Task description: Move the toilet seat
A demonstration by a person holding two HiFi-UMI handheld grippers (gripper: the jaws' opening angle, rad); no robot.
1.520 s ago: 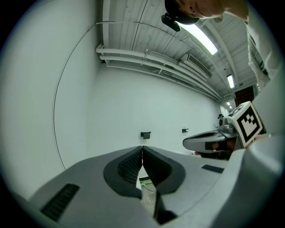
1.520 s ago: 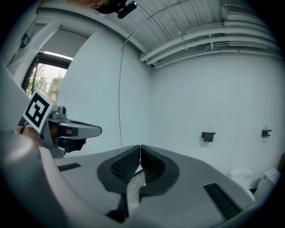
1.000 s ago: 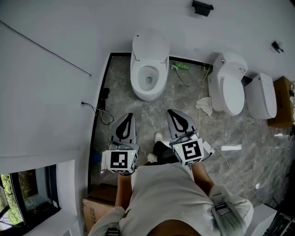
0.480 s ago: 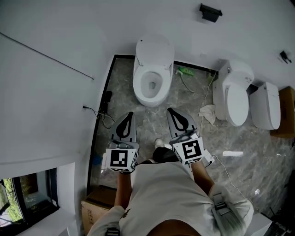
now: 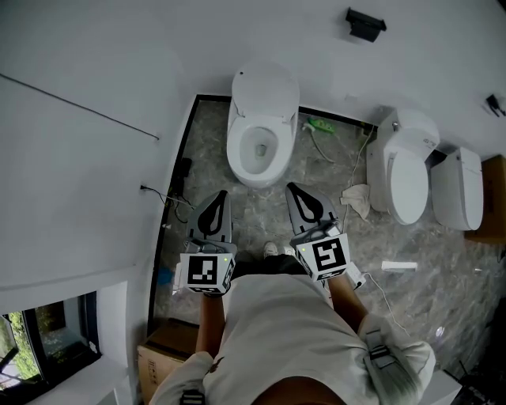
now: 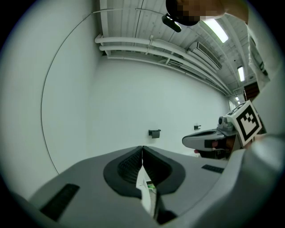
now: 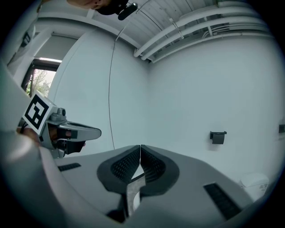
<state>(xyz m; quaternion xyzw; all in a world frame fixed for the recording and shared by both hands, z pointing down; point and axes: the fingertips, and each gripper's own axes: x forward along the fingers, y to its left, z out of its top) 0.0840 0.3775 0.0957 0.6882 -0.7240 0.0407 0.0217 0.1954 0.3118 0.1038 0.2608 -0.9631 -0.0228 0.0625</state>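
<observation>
A white toilet (image 5: 259, 130) stands against the far wall in the head view, its bowl showing and its lid (image 5: 266, 88) raised against the wall. My left gripper (image 5: 216, 199) and right gripper (image 5: 293, 194) are held side by side in front of it, well short of the bowl, both shut with nothing between the jaws. In the left gripper view the left gripper (image 6: 142, 148) points at the bare white wall, with the right gripper (image 6: 209, 141) at its right. The right gripper (image 7: 140, 147) also faces the wall in its own view.
Two more white toilets (image 5: 409, 170) (image 5: 460, 188) stand at the right with lids down. A rag (image 5: 357, 198), a green object (image 5: 317, 123) and cables lie on the grey marble floor (image 5: 277, 210). A black wall fitting (image 5: 365, 23) hangs above. A cardboard box (image 5: 158, 360) sits near left.
The toilet has shifted slightly lower and rightward in the head view as the person's head moves. Both grippers stay shut and held in about the same place.
</observation>
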